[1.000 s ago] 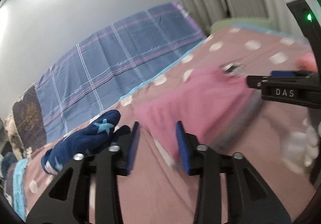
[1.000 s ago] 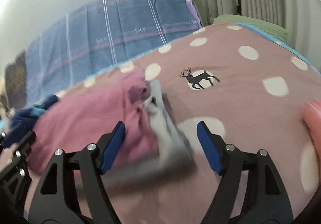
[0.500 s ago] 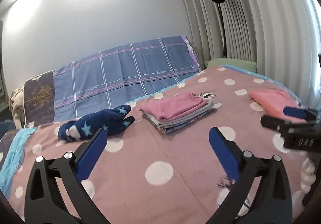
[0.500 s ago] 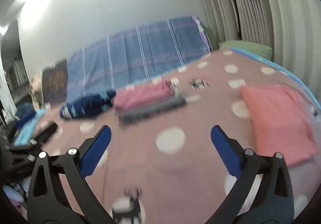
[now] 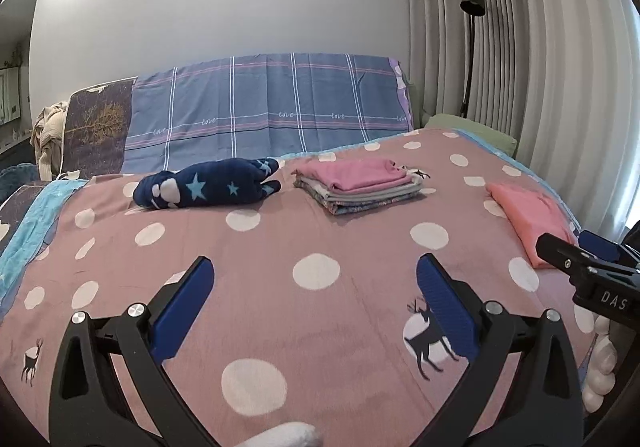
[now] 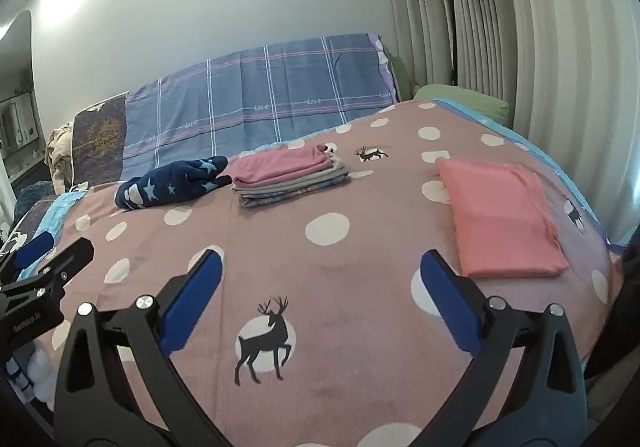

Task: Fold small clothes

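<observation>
A stack of folded clothes with a pink piece on top lies far back on the dotted pink bedspread. A salmon-pink folded cloth rests flat on the right side. My left gripper hovers over the near part of the bed, wide open and empty. My right gripper is likewise wide open with nothing between its blue pads, the salmon cloth just beyond its right finger. Each gripper shows at the edge of the other's view.
A navy star-patterned soft item lies left of the stack. A blue plaid cover drapes the headboard. Curtains and a black floor lamp stand at the right. A green pillow sits at the far corner.
Both grippers let go of the pink garment on the stack, opened wide and pulled far back toward the near edge of the bed.
</observation>
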A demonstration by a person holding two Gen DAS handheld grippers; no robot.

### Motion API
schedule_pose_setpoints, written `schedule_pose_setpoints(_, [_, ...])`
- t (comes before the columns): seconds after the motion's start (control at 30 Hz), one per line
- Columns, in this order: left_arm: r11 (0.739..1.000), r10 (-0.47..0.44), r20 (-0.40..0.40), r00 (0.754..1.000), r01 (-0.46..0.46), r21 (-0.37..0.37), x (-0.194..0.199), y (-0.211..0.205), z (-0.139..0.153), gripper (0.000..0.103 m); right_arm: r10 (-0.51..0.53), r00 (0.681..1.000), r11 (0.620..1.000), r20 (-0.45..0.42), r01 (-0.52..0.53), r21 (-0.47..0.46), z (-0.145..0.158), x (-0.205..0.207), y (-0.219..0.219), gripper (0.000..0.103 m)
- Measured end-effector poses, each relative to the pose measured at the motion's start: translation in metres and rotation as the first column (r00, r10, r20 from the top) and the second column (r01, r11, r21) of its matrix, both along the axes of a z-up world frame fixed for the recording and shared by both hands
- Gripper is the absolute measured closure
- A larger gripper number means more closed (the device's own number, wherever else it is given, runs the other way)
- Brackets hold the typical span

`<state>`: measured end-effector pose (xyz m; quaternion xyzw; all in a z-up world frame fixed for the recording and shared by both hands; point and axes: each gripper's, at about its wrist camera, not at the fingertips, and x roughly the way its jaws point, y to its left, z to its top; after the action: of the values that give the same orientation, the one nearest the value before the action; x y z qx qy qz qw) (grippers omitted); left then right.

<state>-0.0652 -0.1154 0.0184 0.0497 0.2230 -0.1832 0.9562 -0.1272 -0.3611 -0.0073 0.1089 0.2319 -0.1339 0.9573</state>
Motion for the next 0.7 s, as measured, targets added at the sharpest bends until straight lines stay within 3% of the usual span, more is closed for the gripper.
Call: schedule_pose_setpoints(0.7, [1.0, -0.008, 0.005, 1.0, 0.008, 0.006, -0.025, 0.01, -0.003, 0.001, 0.035, 0.999, 0.999, -0.008, -0.035, -0.029, 0.009, -0.017, 0.026, 0.002])
